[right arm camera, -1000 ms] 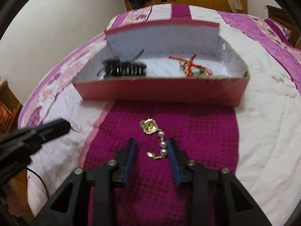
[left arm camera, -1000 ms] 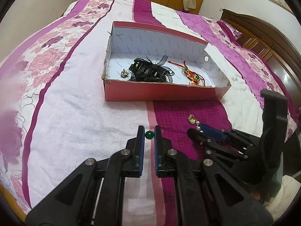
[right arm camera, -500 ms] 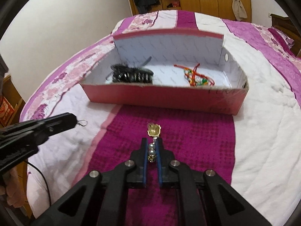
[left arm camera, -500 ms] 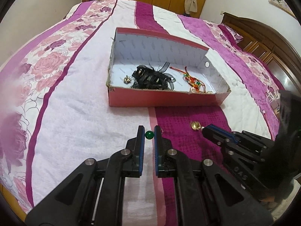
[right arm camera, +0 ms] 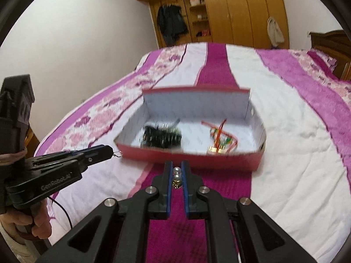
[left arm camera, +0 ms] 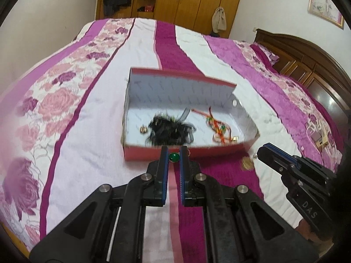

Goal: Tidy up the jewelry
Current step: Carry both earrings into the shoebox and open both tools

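Observation:
My left gripper [left arm camera: 174, 153] is shut on a green-bead earring [left arm camera: 174, 157] and holds it above the bed, just in front of the pink box [left arm camera: 153, 153]. Its hook shows in the right wrist view [right arm camera: 118, 154]. My right gripper [right arm camera: 177, 167] is shut on a pearl-and-gold earring [right arm camera: 176, 177], lifted off the bed; its gold end hangs below the fingertips in the left wrist view [left arm camera: 248, 163]. The box [right arm camera: 197, 160] holds a black hair clip [left arm camera: 170, 129], a red-orange cord bracelet [left arm camera: 219, 128] and a small gold piece [left arm camera: 143, 129].
The box lies on a pink, white and purple striped bedspread [left arm camera: 87, 153]. A wooden headboard [left arm camera: 307, 61] is to the right and wardrobes [right arm camera: 230, 11] stand behind the bed. A small item [left arm camera: 318, 134] lies at the bed's right edge.
My right gripper shut on the pearl earring and lifted it off the bed. Both grippers have risen and moved toward the box, the left still holding the green earring.

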### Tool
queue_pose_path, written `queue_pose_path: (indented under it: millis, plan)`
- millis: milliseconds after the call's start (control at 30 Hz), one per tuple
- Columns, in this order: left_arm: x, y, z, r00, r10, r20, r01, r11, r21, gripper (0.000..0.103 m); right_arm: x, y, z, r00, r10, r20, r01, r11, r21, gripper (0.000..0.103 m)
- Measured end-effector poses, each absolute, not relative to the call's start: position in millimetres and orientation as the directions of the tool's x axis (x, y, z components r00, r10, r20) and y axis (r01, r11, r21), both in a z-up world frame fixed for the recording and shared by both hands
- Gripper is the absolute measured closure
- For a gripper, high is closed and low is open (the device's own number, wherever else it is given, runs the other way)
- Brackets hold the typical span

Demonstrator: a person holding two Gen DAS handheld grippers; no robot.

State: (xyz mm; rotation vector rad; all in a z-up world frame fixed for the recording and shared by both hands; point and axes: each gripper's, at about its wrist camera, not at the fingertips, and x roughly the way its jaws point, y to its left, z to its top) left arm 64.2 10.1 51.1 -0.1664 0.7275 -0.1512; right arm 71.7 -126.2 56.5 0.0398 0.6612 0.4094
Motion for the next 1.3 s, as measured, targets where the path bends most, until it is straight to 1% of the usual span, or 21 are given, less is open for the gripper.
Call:
queue_pose_path:
  millis: [100, 333, 567, 733, 1033, 1300]
  plan:
    - [70.0, 9.6, 56.8, 0.762, -0.192, -0.619, 0.079, 0.975, -0.206, 0.102, 77.5, -127.0, 64.4, 0.731, 0.381, -0.566, -0.354, 0.921, 0.162, 0.094]
    - [89.1, 5.4, 58.4, 0.789, -0.179, -0.588, 0.068, 0.976, -0.205, 0.102, 90.1, -125.1, 73.6, 0.763, 0.378, -0.524, -0.352, 0.923, 0.153, 0.094]
    - [105.9, 1.8, 56.4, 0.833, -0.139, -0.535, 0.052, 0.983, -0.175, 0.102, 110.4, -125.8, 72.9, 0.795, 0.367, -0.484, -0.336, 0.929, 0.153, 0.094]
    - [121.5, -5.1, 48.7, 0.842, -0.108, -0.529, 0.041, 0.990, -0.138, 0.102, 126.0, -124.4, 70.1, 0.814, 0.358, -0.458, -0.325, 0.933, 0.151, 0.094]
    - [146.5, -13.9, 30.3, 0.842, -0.088, -0.533, 0.029, 0.993, -0.119, 0.102, 161.3, -122.5, 51.4, 0.823, 0.320, -0.469, -0.294, 0.947, 0.130, 0.094]
    - [162.4, -13.0, 14.9, 0.824, -0.073, -0.562, 0.007, 0.993, -0.119, 0.102, 192.4, -129.5, 26.4, 0.804, 0.282, -0.523, -0.251, 0.959, 0.132, 0.094]
